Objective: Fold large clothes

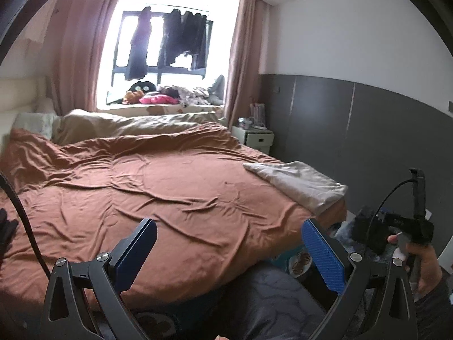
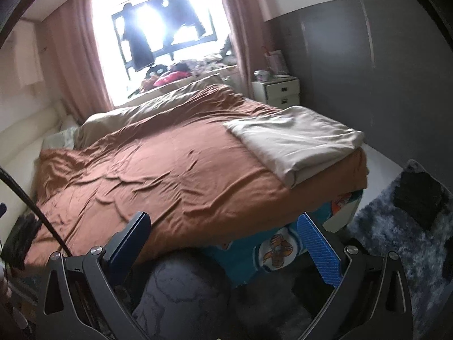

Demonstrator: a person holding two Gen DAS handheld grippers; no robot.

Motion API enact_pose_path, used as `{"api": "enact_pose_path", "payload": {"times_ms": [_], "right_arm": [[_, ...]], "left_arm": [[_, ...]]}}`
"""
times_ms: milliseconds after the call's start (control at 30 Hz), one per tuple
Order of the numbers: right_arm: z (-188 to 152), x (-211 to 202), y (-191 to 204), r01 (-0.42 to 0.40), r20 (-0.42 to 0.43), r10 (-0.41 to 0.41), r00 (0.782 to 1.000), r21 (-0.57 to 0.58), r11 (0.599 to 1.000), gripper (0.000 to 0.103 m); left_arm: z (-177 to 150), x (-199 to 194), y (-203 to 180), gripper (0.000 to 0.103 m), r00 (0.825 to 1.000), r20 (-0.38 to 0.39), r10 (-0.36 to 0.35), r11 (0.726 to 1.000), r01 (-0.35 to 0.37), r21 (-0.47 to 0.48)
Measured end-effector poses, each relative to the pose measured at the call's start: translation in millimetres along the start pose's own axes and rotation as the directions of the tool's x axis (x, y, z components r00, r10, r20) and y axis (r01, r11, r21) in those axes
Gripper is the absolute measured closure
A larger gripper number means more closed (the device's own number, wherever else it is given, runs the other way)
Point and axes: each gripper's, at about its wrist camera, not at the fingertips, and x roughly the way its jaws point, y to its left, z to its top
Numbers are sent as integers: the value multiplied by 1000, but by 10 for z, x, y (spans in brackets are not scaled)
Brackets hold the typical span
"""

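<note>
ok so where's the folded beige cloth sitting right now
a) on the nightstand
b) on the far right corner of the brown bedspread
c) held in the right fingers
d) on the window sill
b: the folded beige cloth lies flat on the brown bedspread at its far right corner, close to the white nightstand, while both the left gripper and the right gripper are open and hold nothing.

no legible text, labels, numbers
</note>
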Motion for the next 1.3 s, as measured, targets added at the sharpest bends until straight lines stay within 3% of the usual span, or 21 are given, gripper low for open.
{"api": "enact_pose_path", "payload": {"times_ms": [500,1300], "right_arm": [[-160,-60,166,-23,4,23,1000,-15,1000,0],[-296,-25,335,-33,-20,32,999,-23,999,0]], "left_arm": [[-179,-228,207,0,997,22,79,996,-78,-47],[-229,-249,182,0,996,13,93,994,-92,-57]]}}
